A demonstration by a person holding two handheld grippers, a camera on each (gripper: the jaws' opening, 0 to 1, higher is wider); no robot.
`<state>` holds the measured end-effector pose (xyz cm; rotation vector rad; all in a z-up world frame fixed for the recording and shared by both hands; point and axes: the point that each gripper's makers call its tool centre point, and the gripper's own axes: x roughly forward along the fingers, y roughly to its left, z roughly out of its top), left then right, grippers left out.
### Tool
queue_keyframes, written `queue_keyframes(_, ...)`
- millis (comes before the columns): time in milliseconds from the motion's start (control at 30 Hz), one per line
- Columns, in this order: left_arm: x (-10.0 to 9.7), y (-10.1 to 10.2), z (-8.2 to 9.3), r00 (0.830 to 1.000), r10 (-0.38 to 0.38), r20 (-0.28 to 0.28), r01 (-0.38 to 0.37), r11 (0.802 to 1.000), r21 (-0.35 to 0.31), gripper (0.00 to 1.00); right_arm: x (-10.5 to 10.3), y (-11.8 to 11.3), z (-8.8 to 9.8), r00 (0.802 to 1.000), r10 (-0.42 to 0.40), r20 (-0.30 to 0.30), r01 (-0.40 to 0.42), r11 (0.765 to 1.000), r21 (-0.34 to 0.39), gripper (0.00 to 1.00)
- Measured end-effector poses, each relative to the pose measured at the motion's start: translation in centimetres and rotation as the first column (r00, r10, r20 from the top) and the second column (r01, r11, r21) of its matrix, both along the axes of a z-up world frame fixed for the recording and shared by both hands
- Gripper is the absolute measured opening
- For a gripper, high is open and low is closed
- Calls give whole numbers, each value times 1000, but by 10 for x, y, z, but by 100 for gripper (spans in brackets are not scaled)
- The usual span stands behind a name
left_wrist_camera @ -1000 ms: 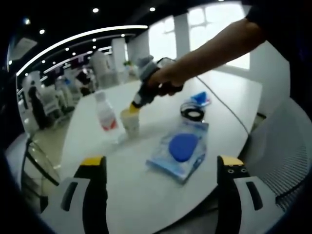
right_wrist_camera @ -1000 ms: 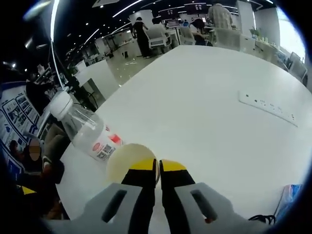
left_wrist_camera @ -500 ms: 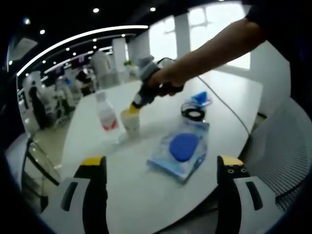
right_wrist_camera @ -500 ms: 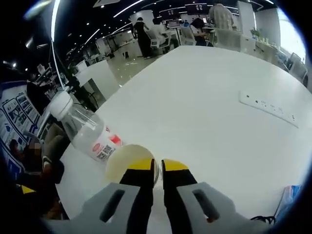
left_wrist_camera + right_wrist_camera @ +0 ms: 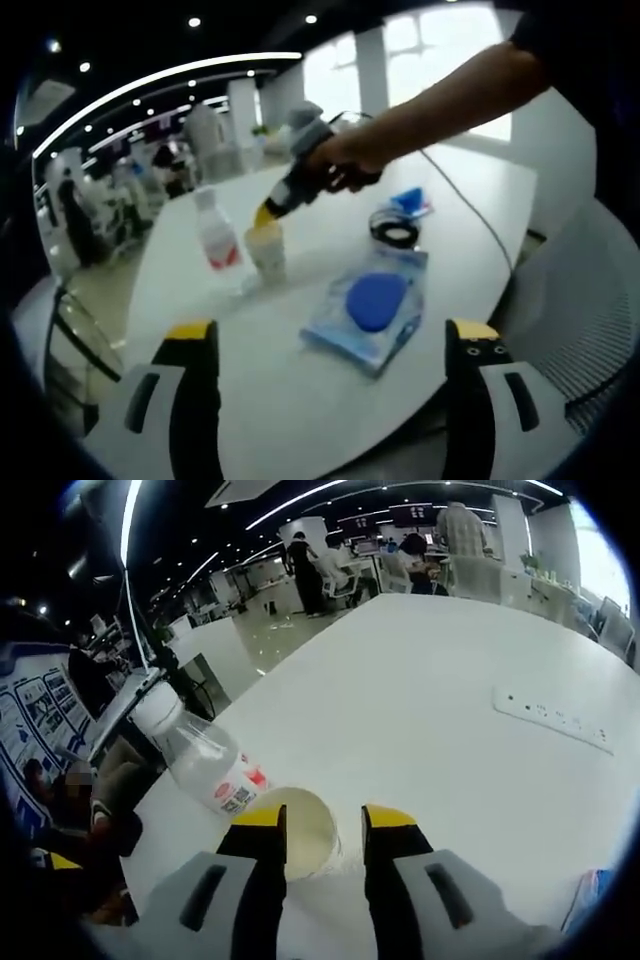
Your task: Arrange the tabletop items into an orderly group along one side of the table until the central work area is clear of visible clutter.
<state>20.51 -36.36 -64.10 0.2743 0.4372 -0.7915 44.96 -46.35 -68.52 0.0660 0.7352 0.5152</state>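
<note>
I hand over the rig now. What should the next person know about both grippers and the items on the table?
Right gripper: jaws open, just above the paper cup; it holds nothing.
Left gripper: jaws open, empty, back near the table edge.
Items: the cup stands beside the water bottle at one side. The blue pouch, the black cable coil and a small blue item lie in the central area.
Done: cup and bottle look grouped.
Left: probably bring the pouch, coil and blue item to them.
</note>
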Motion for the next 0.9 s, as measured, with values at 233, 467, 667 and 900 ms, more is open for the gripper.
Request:
queue_keyframes(233,0,1,1,1000,-1,5,1,1000,-2,91,-7,-3,10,998,36,49,-36,999,-14,46)
queue_keyframes(467,0,-1,3,1000,-1,10,1,1000,-12,92,-15,-10,17,994,72,82,-70,997,-22,59)
queue_keyframes(667,0,-6,11,1000,3,12,-2,998,-68,98,-26,-16,27,982,131,138,-128,991,-30,67)
queue_keyframes(900,-2,-9,11,1000,-10,15,11,998,-62,98,-40,-32,34,963,200,180,-189,979,-74,77)
